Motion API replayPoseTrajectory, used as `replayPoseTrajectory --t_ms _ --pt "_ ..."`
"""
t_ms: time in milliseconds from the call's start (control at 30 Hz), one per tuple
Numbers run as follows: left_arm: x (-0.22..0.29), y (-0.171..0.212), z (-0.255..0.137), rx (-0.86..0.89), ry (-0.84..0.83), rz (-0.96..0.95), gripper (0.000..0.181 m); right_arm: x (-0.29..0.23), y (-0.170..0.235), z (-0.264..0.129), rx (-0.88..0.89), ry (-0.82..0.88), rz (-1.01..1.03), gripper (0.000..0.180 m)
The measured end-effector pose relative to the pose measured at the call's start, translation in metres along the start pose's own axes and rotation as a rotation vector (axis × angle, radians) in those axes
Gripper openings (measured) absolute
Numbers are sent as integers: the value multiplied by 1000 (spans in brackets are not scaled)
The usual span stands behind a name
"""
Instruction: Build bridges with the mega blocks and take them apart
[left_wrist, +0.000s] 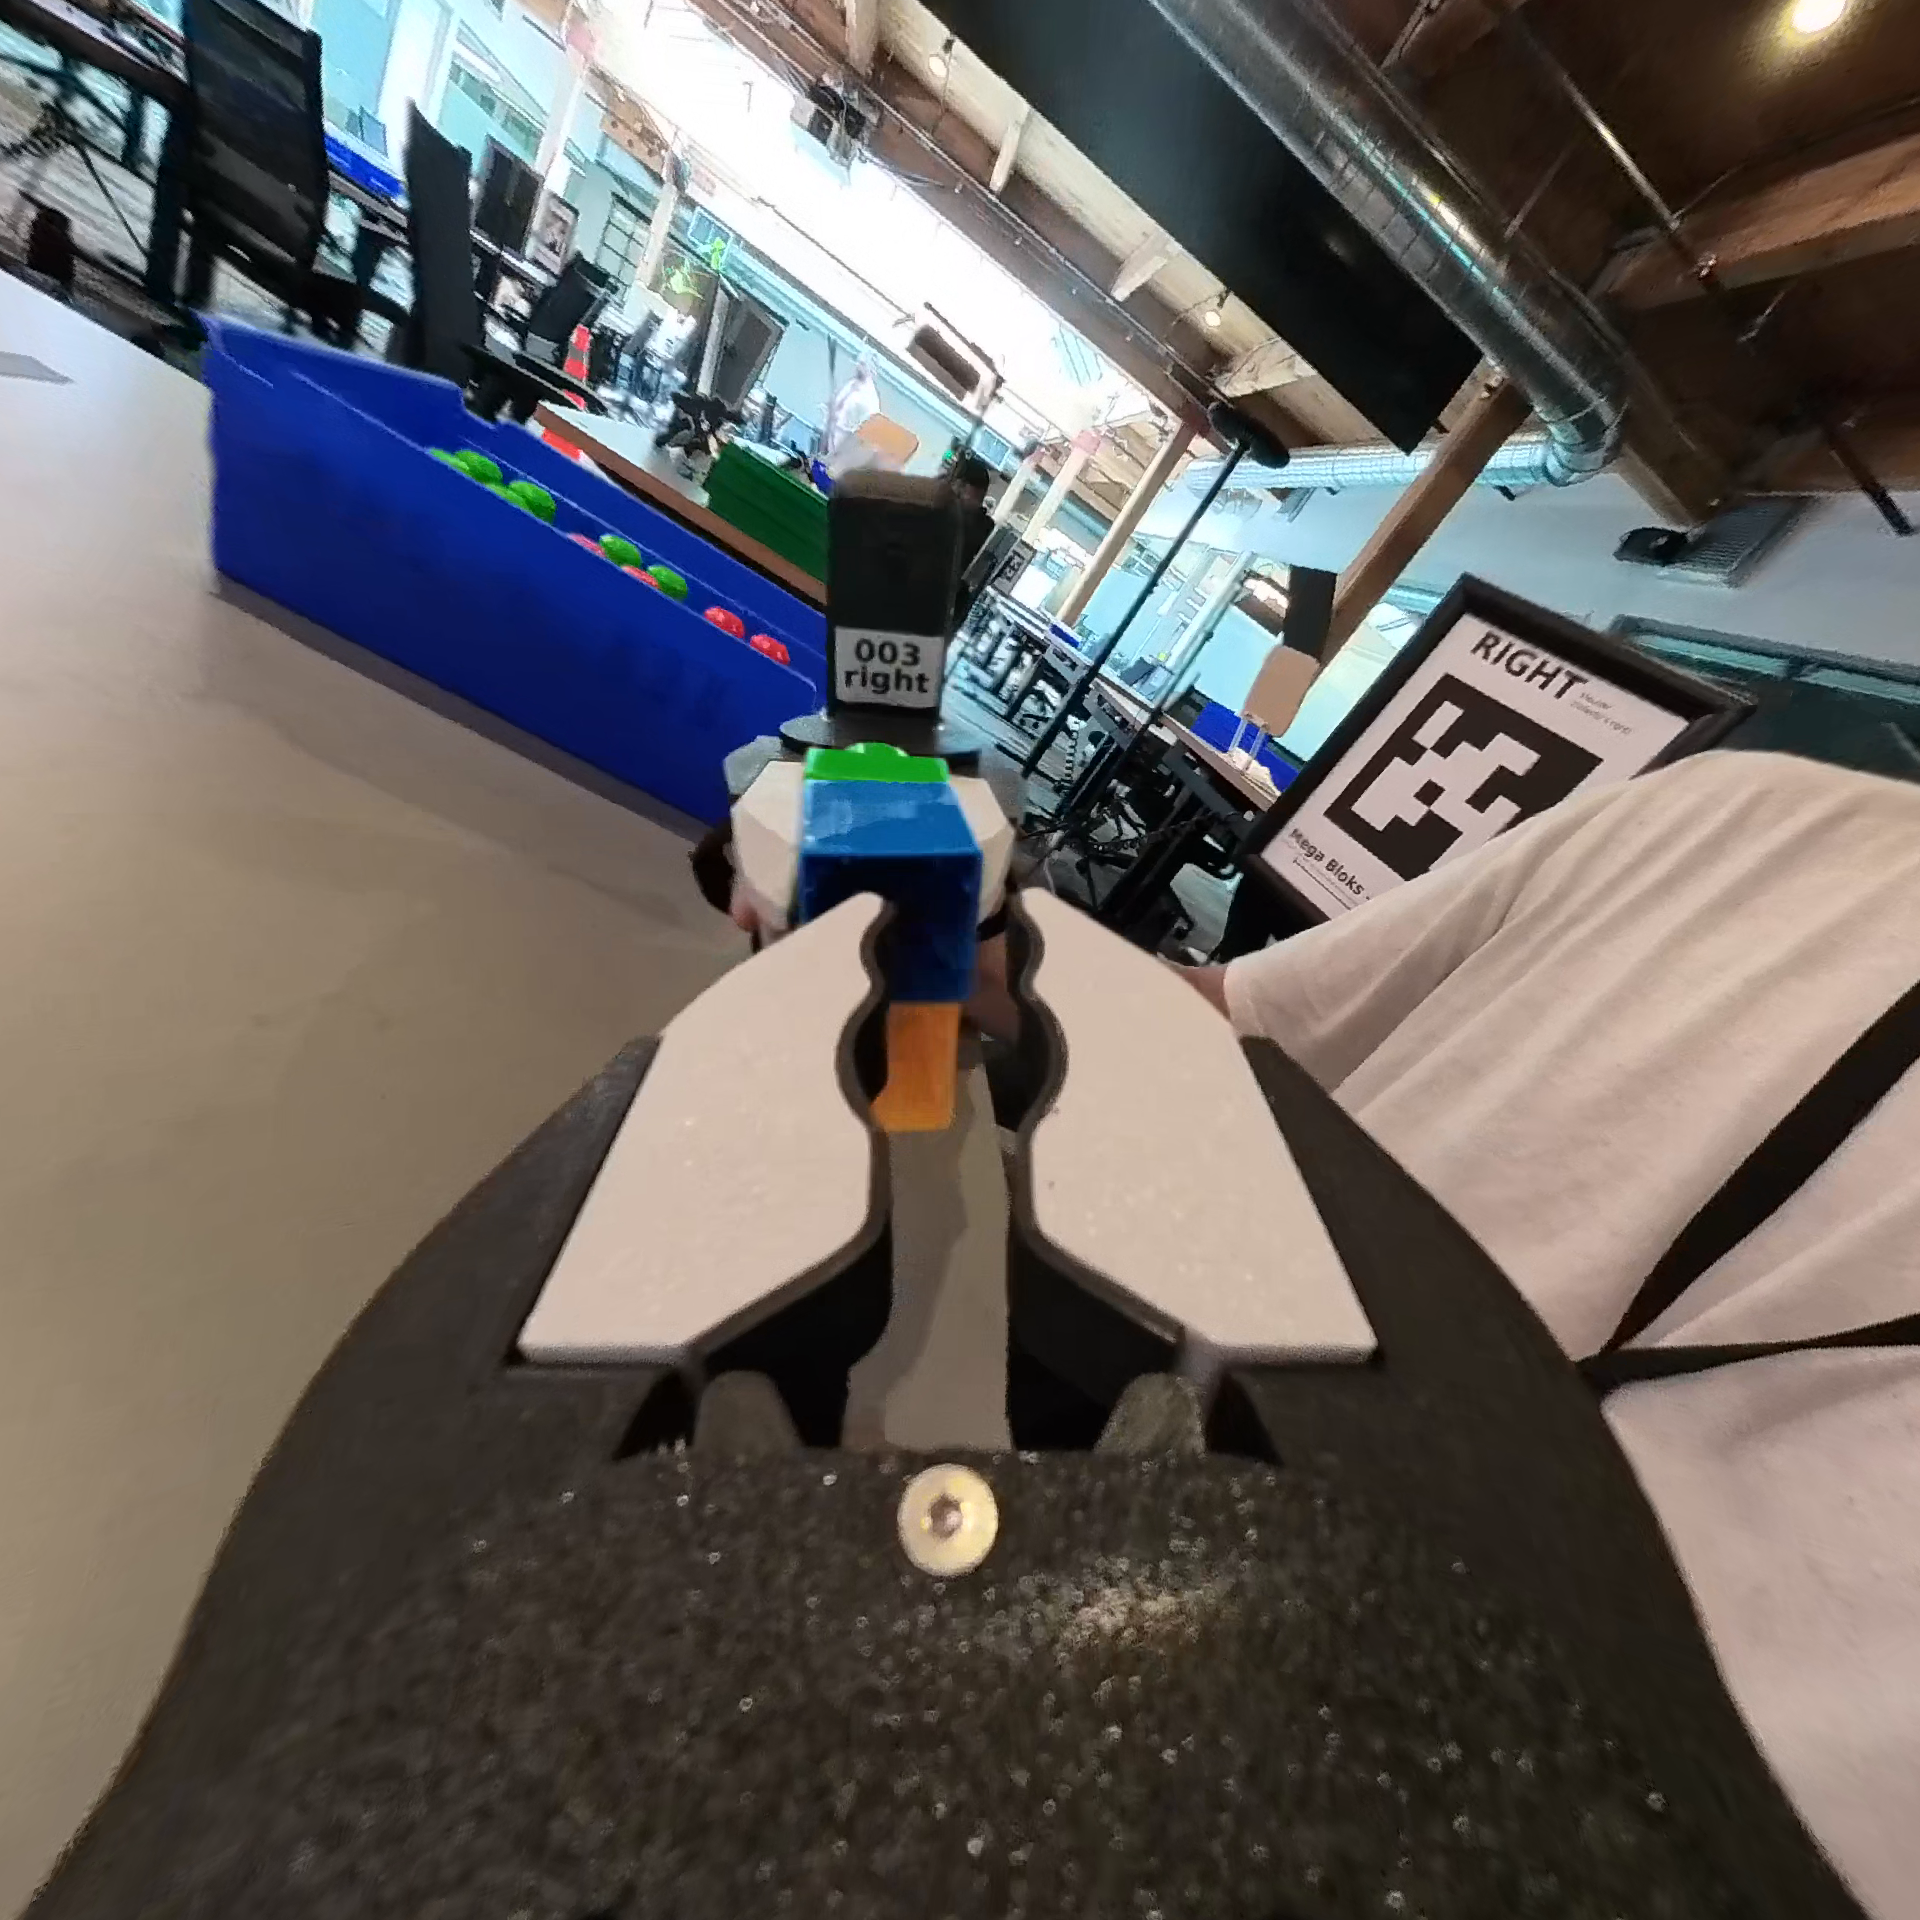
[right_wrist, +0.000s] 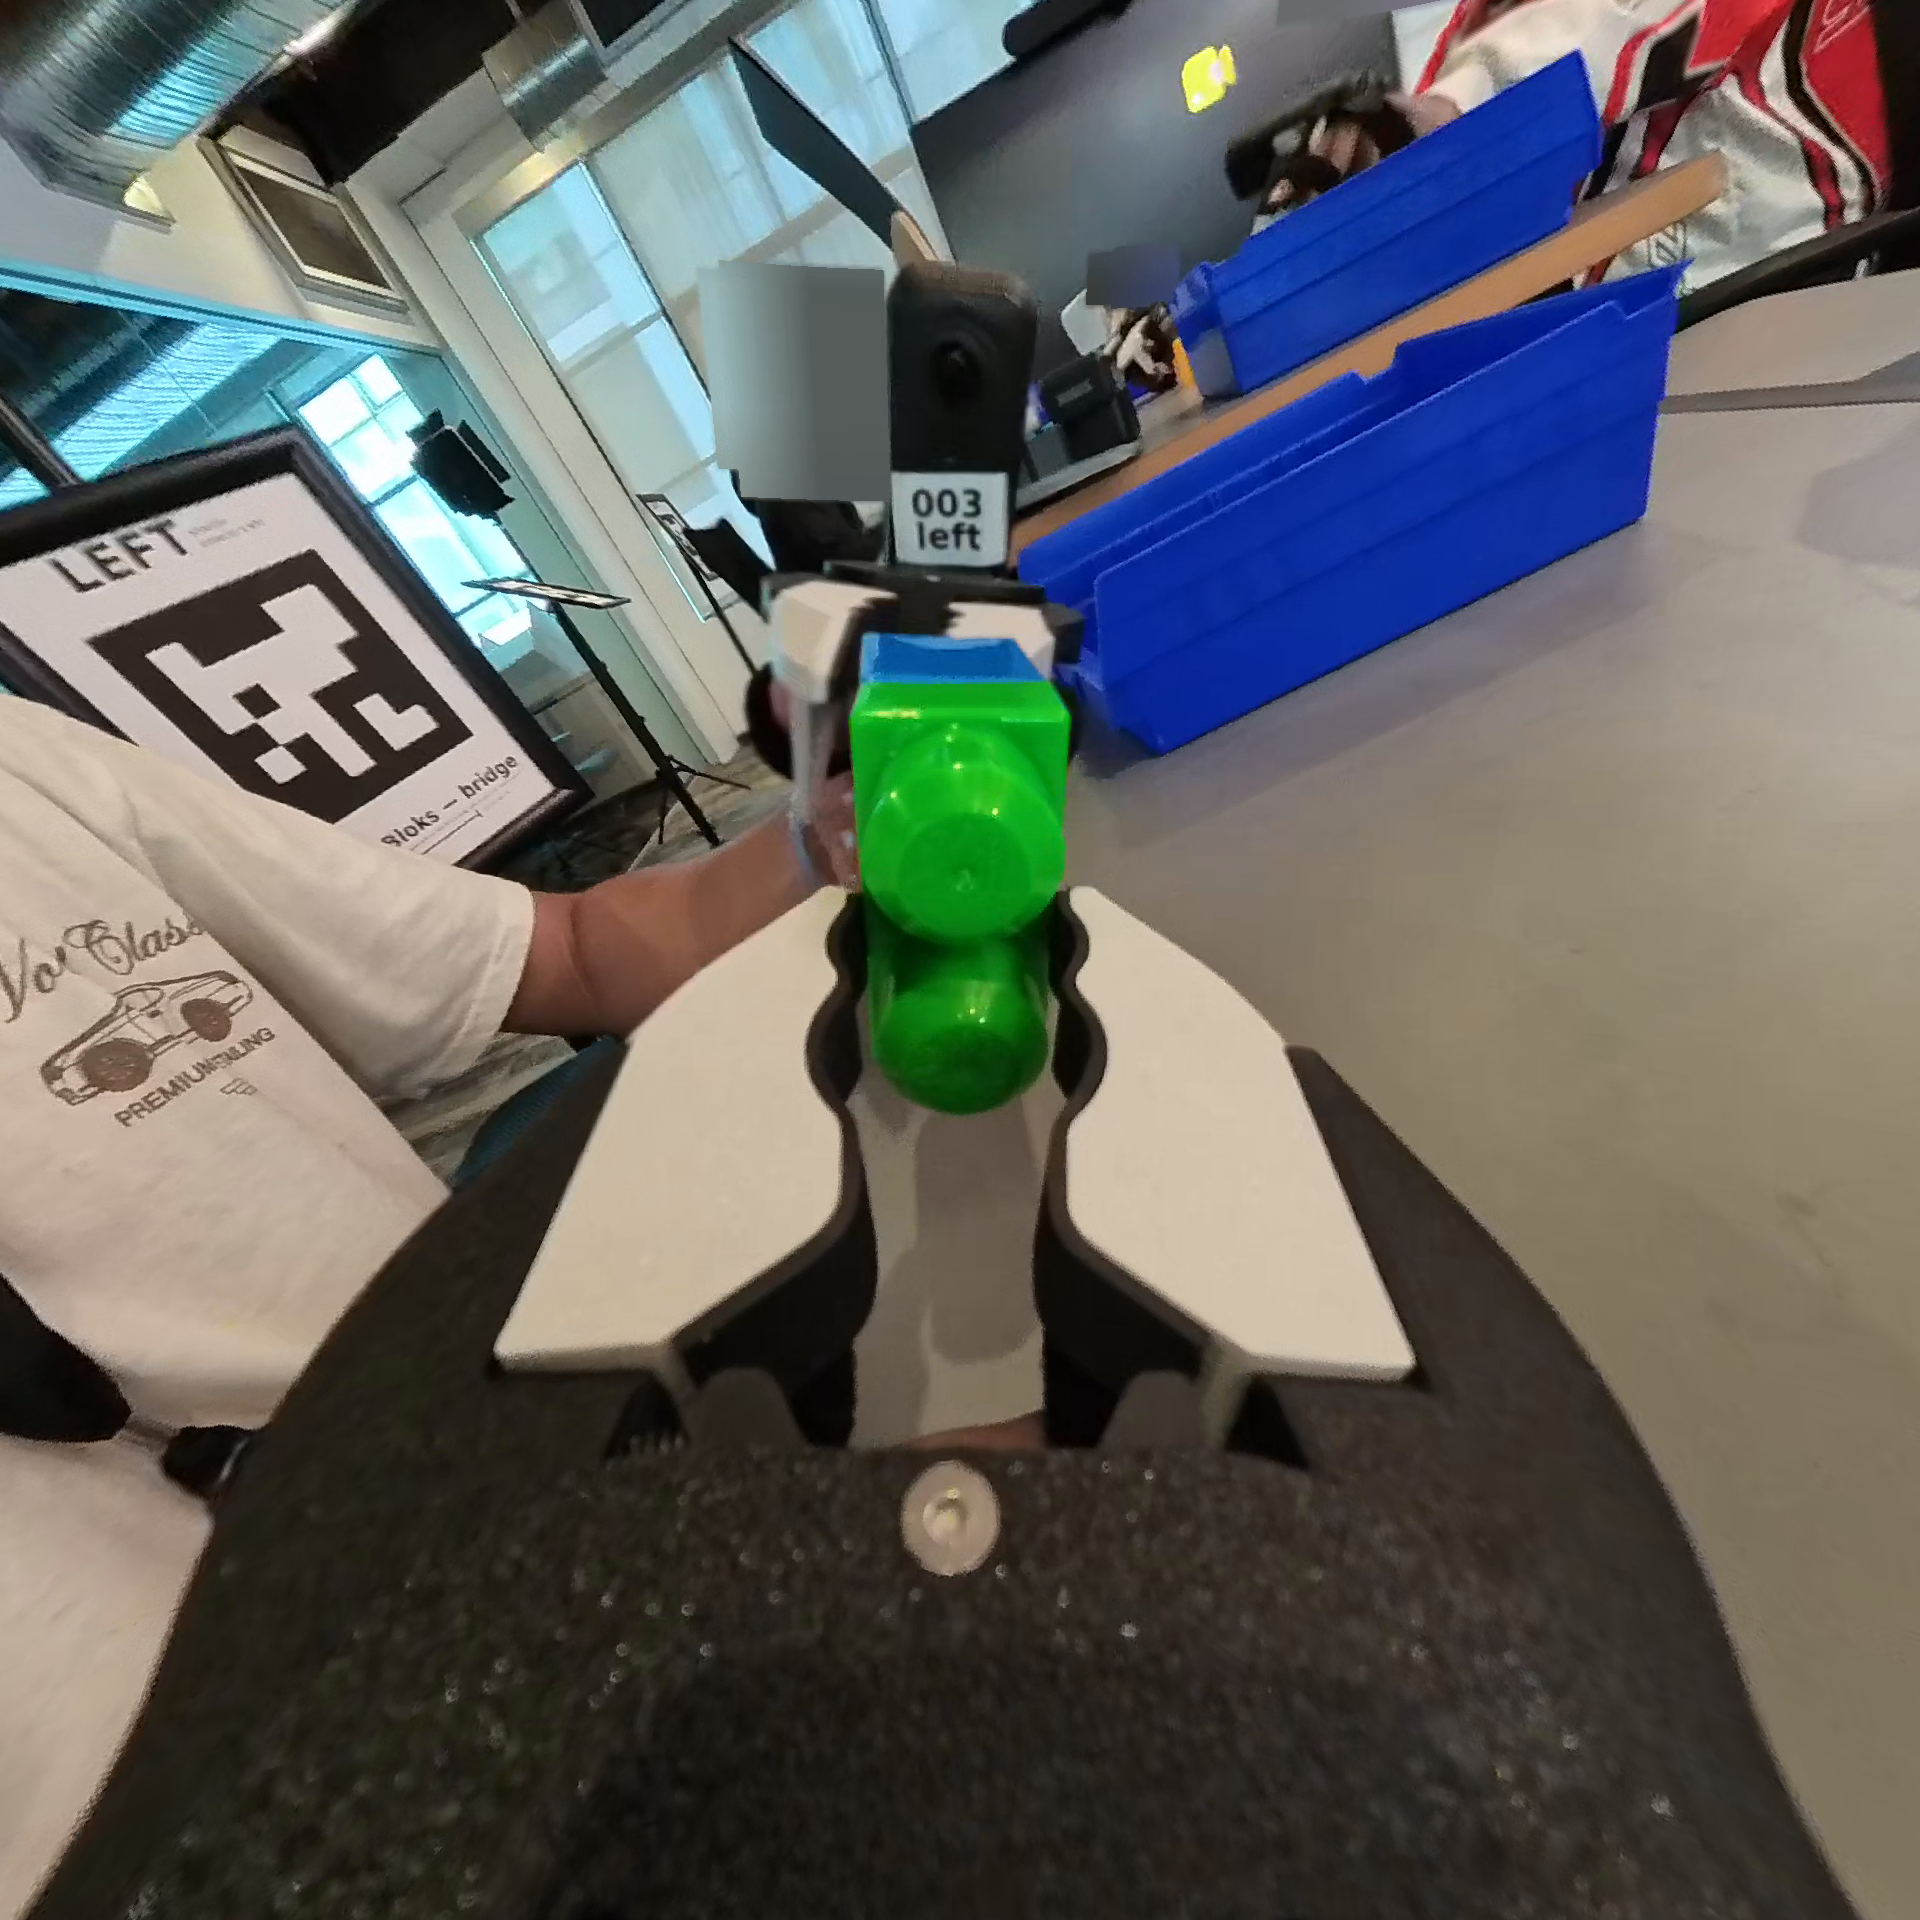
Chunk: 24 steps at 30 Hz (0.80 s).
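Note:
Both grippers hold one stack of mega blocks in the air between them, above the grey table (left_wrist: 260, 935). In the left wrist view my left gripper (left_wrist: 951, 914) is shut on the blue block (left_wrist: 894, 842), with an orange block (left_wrist: 914, 1070) joined on its near side. A green block (left_wrist: 868, 767) sits at the far end, where the right gripper (left_wrist: 878, 805) clamps it. In the right wrist view my right gripper (right_wrist: 956, 914) is shut on the green block (right_wrist: 956, 831), studs facing the camera. The blue block (right_wrist: 940, 660) behind it is held by the left gripper (right_wrist: 930, 629).
A blue bin (left_wrist: 416, 561) with loose green and red blocks (left_wrist: 499, 478) stands on the table behind the stack; it also shows in the right wrist view (right_wrist: 1351, 499), with a second bin (right_wrist: 1392, 208) beyond. A person in a white shirt (right_wrist: 156, 987) and framed marker signs (left_wrist: 1455, 758) (right_wrist: 270, 665) border the near side.

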<state>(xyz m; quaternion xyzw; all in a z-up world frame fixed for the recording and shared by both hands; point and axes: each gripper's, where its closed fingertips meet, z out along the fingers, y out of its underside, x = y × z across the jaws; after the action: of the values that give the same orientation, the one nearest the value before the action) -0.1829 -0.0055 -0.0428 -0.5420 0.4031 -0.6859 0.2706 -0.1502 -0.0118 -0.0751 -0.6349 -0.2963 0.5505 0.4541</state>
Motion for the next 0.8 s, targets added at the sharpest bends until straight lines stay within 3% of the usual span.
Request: replayPoseTrajectory --t_ms 433,800 --pt "-3 22 15 -98 -87 124 7 -21 12 9 -71 -78 -104 34" --pt "5 7 -1 -72 -66 167 8 -22 -2 0 -1 -112 -63 34"
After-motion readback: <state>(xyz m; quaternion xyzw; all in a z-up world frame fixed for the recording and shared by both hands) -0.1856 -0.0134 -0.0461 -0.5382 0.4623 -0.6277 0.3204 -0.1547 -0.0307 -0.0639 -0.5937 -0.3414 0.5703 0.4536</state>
